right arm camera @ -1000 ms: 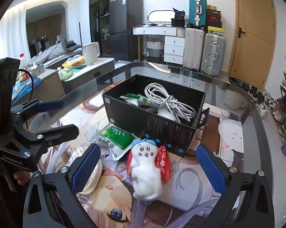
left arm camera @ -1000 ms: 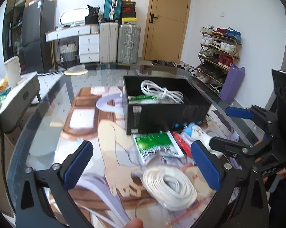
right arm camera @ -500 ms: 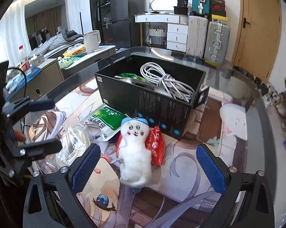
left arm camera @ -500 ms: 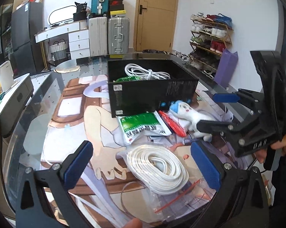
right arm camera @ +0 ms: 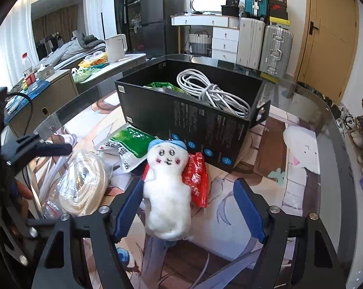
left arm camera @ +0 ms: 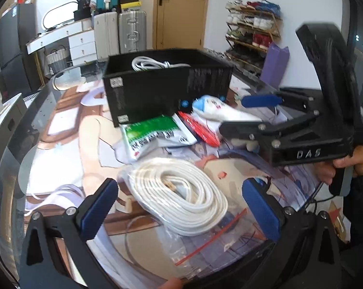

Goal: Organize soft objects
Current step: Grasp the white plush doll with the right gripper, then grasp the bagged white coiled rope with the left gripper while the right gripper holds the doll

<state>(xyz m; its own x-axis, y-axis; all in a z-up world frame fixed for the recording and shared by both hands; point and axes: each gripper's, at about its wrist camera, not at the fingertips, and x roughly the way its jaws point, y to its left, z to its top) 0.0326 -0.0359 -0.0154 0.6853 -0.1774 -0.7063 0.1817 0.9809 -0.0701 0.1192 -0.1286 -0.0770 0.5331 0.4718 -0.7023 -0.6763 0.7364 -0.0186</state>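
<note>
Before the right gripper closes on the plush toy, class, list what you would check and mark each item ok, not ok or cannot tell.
1. Plush toy between the right gripper pads: ok; jaws have just been closing.
2. Both pads pressing on toy: not ok; a gap shows on one side.
3. Red packet clear of the grip: cannot tell; it lies under the toy.
4. Room in black box: ok; some space beside the cable.
5. Left gripper out of the way: ok; open over the white coil.

Both grippers are black printed frames with silver screw heads. Left gripper (left arm camera: 179, 207): smooth blue pads. Right gripper (right arm camera: 188, 213): blue pads with serrated edges, raised "DAS" lettering on body. Hand (left arm camera: 350, 161) on its grip, dark sleeve.
</note>
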